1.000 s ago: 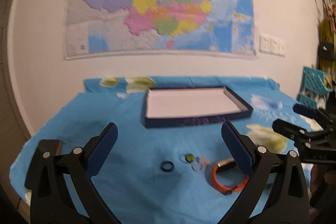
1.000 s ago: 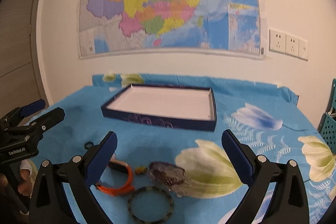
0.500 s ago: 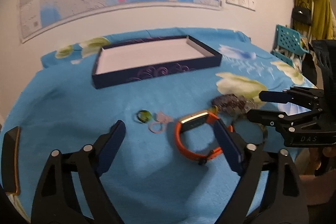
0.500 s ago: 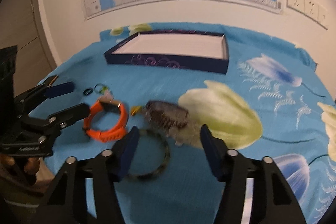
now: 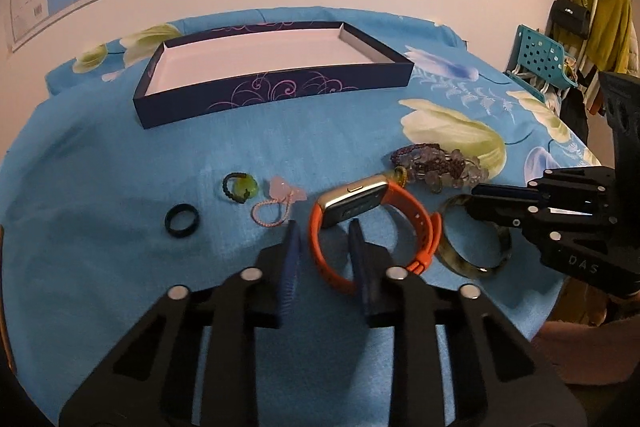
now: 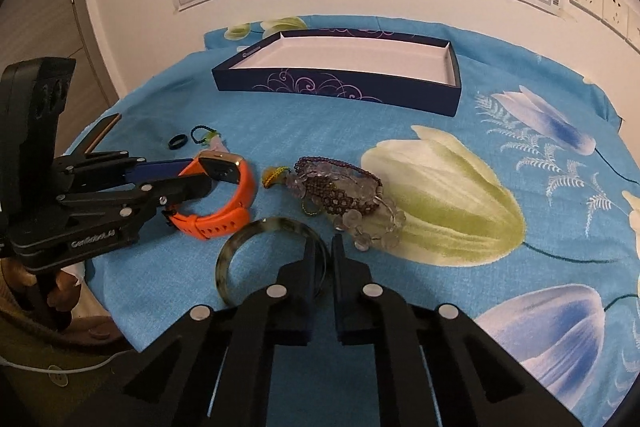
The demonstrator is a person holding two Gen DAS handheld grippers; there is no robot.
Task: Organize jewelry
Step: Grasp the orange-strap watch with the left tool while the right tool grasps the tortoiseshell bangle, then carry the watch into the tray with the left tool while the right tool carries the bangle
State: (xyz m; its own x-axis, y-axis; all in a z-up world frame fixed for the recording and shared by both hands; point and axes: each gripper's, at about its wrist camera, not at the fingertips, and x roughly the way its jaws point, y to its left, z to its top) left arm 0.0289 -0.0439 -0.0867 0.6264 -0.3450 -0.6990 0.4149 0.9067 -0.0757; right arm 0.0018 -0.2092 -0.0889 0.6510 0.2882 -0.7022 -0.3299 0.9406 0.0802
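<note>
Jewelry lies on a blue flowered cloth. My left gripper (image 5: pixel 322 223) is closing, one finger outside and one inside the loop of the orange watch band (image 5: pixel 408 211); cloth still shows on both sides of the strap. My right gripper (image 6: pixel 325 239) is shut on the rim of the mottled bangle (image 6: pixel 224 259). From the right wrist view, the left gripper (image 6: pixel 200 174) straddles the orange band (image 6: pixel 244 195). Beaded bracelets (image 6: pixel 340 191) lie beside the bangle. A black ring (image 5: pixel 182 221), a green ring (image 5: pixel 240 187) and a pink charm on a cord (image 5: pixel 280 199) lie to the left.
A dark blue tray (image 5: pixel 272 93) with a white floor stands at the back of the table. A thin dark slab (image 6: pixel 106 131) lies at the left edge. A turquoise basket (image 5: pixel 544 57) and hanging clothes stand off to the right. The table's near edge is close below both grippers.
Both grippers have sunk toward the table and tipped downward. The left jaws have narrowed around the orange band's strap. The right jaws have shut on the bangle's rim.
</note>
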